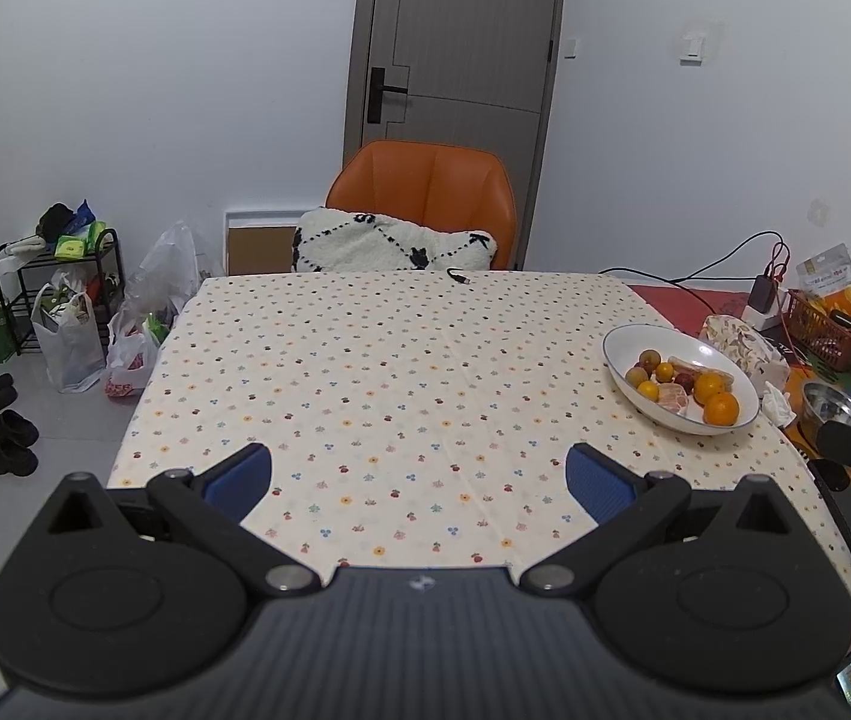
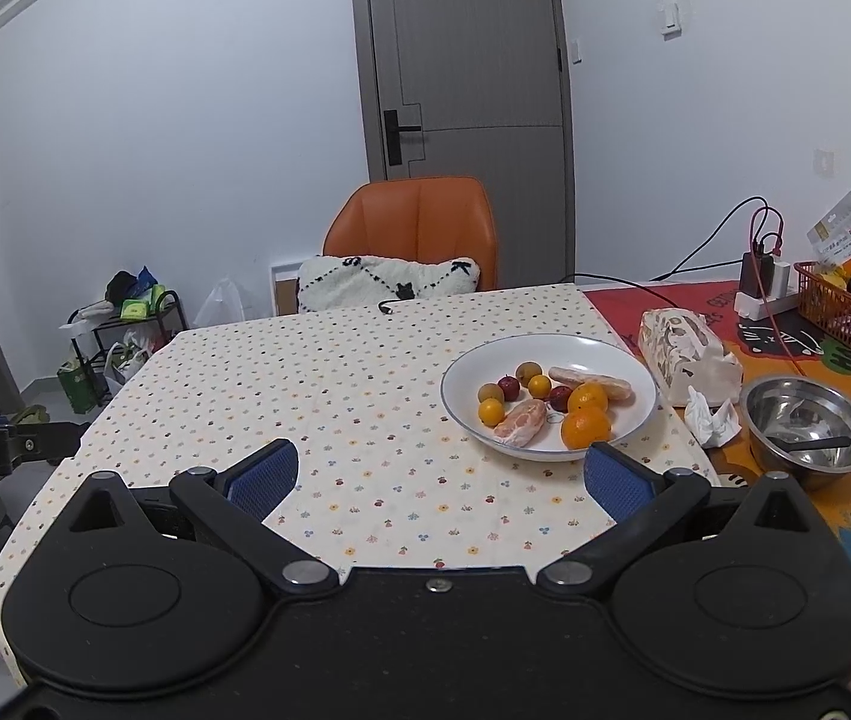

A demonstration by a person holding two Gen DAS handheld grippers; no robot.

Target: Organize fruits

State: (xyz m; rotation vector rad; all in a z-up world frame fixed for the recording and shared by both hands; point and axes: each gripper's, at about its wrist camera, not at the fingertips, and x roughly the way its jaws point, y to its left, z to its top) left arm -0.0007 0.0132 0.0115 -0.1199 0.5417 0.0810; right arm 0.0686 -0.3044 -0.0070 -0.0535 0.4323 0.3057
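A white plate on the dotted tablecloth holds several fruits: two oranges, a peeled citrus piece, small yellow, red and brown fruits, and a long pale piece. My right gripper is open over the cloth, its right fingertip just in front of the plate's near rim. My left gripper is open and empty over the table's near middle, the plate far to its right. The left gripper's tip shows at the left edge of the right wrist view.
An orange chair with a white cushion stands at the table's far side. Right of the plate lie a patterned tissue pack, crumpled tissue, a steel bowl, a red basket and charger cables. Bags and shoes sit on the floor at left.
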